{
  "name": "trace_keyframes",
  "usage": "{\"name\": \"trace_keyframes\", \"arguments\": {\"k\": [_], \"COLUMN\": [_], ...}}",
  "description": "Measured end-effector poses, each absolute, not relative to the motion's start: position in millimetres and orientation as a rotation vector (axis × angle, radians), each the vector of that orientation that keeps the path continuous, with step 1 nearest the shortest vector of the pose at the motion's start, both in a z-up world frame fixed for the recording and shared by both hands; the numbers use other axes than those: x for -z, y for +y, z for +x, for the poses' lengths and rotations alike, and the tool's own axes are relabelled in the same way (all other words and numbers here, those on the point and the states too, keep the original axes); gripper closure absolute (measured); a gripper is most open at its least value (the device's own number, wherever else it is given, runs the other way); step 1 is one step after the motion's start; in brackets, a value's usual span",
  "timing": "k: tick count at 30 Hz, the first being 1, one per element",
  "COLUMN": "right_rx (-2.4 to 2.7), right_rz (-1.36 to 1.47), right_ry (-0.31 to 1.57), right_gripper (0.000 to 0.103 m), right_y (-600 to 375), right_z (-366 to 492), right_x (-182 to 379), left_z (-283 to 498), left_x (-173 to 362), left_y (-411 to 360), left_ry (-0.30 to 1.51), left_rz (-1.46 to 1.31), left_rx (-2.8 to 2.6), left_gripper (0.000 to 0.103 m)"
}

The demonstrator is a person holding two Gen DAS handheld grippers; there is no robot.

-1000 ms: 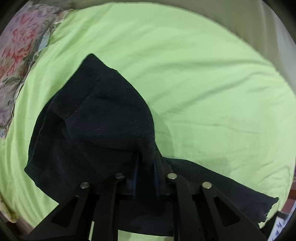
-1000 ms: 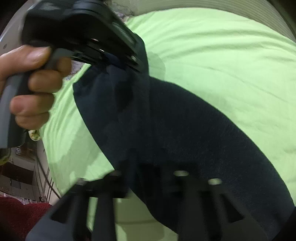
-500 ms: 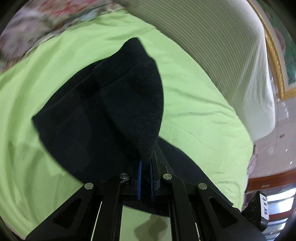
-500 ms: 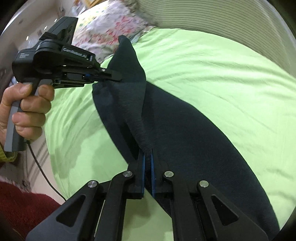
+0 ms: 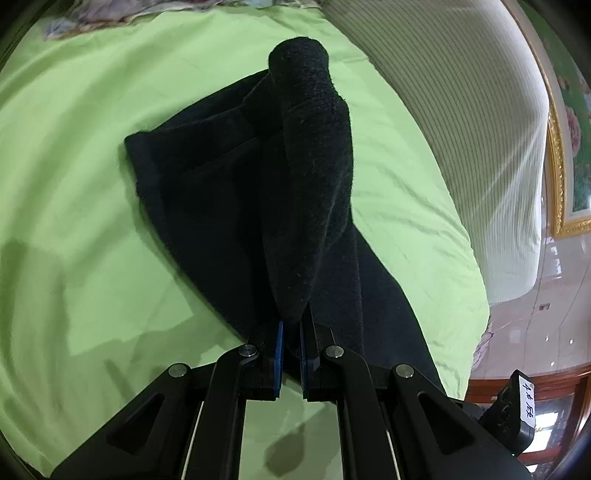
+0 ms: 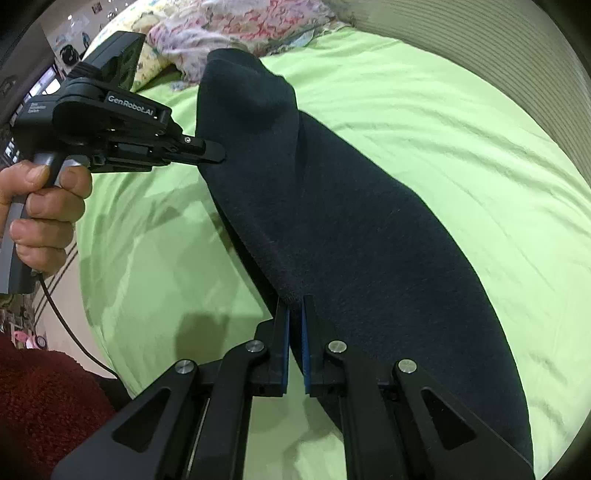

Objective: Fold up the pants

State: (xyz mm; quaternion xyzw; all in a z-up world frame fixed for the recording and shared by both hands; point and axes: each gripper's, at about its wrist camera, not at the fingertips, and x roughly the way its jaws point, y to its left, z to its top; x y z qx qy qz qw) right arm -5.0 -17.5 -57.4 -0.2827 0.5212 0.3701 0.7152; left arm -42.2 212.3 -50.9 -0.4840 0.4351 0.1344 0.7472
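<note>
Dark navy pants (image 5: 229,206) lie on a light green bed sheet (image 5: 74,147). My left gripper (image 5: 291,325) is shut on a raised fold of the pants, which rises ahead of the fingers to a rounded tip. In the right wrist view the pants (image 6: 351,229) stretch across the sheet (image 6: 461,129). My right gripper (image 6: 294,306) is shut on their near edge. The left gripper (image 6: 218,155), held by a hand (image 6: 40,214), pinches the same edge further along, and the cloth peaks up between the two.
A floral pillow (image 6: 229,33) lies at the head of the bed. A ribbed white bolster (image 5: 461,129) runs along the far side. The bed's edge, a cable (image 6: 70,332) and a red garment (image 6: 40,402) are at lower left in the right wrist view.
Both grippers have lifted and carried the gripped edge further over the pants. The raised fold stands taller and narrower, and the left gripper has swung further from the right one.
</note>
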Motion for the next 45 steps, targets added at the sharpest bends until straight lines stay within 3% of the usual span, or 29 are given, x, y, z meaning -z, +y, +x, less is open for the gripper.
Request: {"name": "trace_keyframes", "arguments": {"k": [9,12,14,19,24,31,38,41,45], "right_rx": [-0.794,-0.805,-0.82,-0.817,-0.745,-0.623,-0.579,-0.588,-0.61], "right_rz": [-0.605,-0.586,-0.55,-0.463,-0.405,-0.231,-0.277,-0.332,-0.397], "right_ry": [1.205,1.22,1.215,1.184,1.146,1.149,1.211,1.265,1.351], "right_gripper": [0.092,0.08,0.066,0.061,0.061,0.061,0.061,0.061,0.062], "right_y": [-18.5,-20.5,-21.2,-27.7,-34.5,-45.8,-25.4,-16.2,-7.0], "right_z": [9.9,13.3,13.5,26.1,52.0,108.7,150.0,157.5,156.5], "right_x": [65.4,64.7,63.2,46.1,34.7,29.3,55.6,74.2,101.6], "left_z": [-51.3,-56.3,-57.5,-53.1,-45.1,-31.7,-31.5,-28.0,-23.3], "left_x": [73.3,69.1,66.0,54.5,47.9,50.6,70.2,77.2,83.6], "left_y": [220.0,223.9,228.0,239.7,260.9,286.3,304.3,308.8,311.5], "left_ry": [0.974,0.987,0.993,0.999,1.024,1.074,1.103,1.101,1.107], "left_rz": [-1.093,-1.082,-1.079,-1.067,-1.059,-1.036,-1.02,-1.009,-0.986], "left_rx": [-0.304,-0.327,-0.349,-0.414,-0.455,-0.502,-0.54,-0.527,-0.496], "left_gripper": [0.095,0.09,0.083,0.046,0.038,0.035,0.035,0.038,0.048]}}
